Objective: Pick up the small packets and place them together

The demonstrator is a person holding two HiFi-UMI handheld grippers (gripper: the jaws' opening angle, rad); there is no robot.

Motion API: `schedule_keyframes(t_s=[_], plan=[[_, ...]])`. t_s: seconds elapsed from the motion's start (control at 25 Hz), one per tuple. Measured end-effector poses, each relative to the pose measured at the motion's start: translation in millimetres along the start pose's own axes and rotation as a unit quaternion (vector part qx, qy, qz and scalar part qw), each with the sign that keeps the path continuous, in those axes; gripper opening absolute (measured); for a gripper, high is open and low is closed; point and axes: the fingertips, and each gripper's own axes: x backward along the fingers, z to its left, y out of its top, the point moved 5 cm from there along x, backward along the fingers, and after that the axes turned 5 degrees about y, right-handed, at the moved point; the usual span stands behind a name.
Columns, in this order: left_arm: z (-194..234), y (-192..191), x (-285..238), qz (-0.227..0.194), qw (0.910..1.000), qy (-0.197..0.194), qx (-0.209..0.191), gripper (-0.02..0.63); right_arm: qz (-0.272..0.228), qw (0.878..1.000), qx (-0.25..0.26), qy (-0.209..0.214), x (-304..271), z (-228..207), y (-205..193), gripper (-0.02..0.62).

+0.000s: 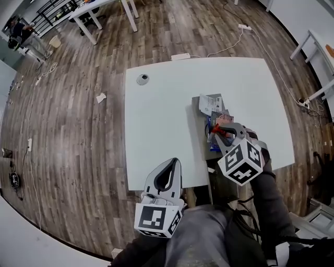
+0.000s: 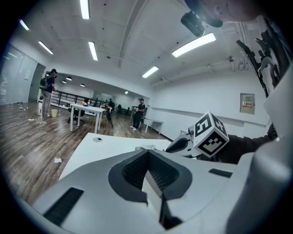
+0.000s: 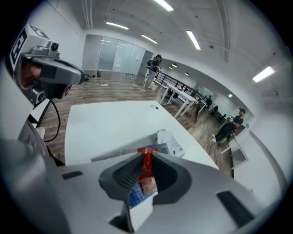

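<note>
A small red packet [image 1: 219, 130] [image 3: 146, 165] is pinched upright between the pads of my right gripper [image 1: 223, 134] [image 3: 145, 153], which hangs over the grey tray [image 1: 201, 136] at the table's near right. Under it a blue packet [image 1: 212, 126] [image 3: 136, 195] lies on the tray. A white packet [image 1: 211, 103] [image 3: 171, 143] lies at the tray's far end. My left gripper [image 1: 172, 162] [image 2: 147, 153] is shut and empty, just off the front edge of the white table [image 1: 162, 120], left of the tray.
A round grommet [image 1: 143, 79] sits in the table's far left corner. On the wooden floor lie a power strip [image 1: 180, 56] and a paper scrap [image 1: 100, 97]. Other white tables [image 1: 99, 13] stand farther off, with people [image 2: 48, 91] in the background.
</note>
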Motion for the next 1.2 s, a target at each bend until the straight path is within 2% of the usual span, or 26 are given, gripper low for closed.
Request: schedule_keyframes(t_s=[0.08, 0.24, 0.36, 0.52, 0.64, 0.8, 0.96, 1.08, 1.2], plan=[[0, -1, 0, 0.002, 1.0, 0.002, 0.001, -0.005, 0.002, 1.0, -0.001, 0.008, -3, 2, -1, 0.055], [3, 0, 3, 0.003, 1.0, 0.008, 0.003, -0.005, -0.002, 1.0, -0.005, 0.015, -3, 5, -1, 0.107], [3, -1, 5, 0.001, 1.0, 0.008, 0.002, -0.005, -0.014, 1.0, -0.015, 0.011, 3, 6, 2, 0.123], [0, 1, 12, -0.005, 1.0, 0.0, -0.004, -0.005, -0.046, 0.997, -0.047, -0.033, 27, 0, 0, 0.123], [-4, 2, 19, -0.014, 0.9998, -0.009, -0.011, -0.006, -0.08, 0.99, -0.09, -0.079, 53, -7, -9, 0.123], [-14, 5, 32, -0.026, 0.9992, -0.024, -0.021, -0.005, -0.14, 0.97, -0.16, -0.115, 90, -11, -26, 0.123], [-29, 5, 49, -0.018, 0.9974, -0.056, -0.041, -0.005, -0.185, 0.949, -0.221, -0.126, 121, 15, -41, 0.123], [-40, 6, 63, -0.02, 0.9956, -0.074, -0.055, -0.005, -0.221, 0.929, -0.275, -0.108, 132, 55, -47, 0.123], [-48, 5, 71, -0.028, 0.9928, -0.091, -0.072, -0.006, -0.292, 0.896, -0.327, -0.061, 136, 106, -39, 0.123]])
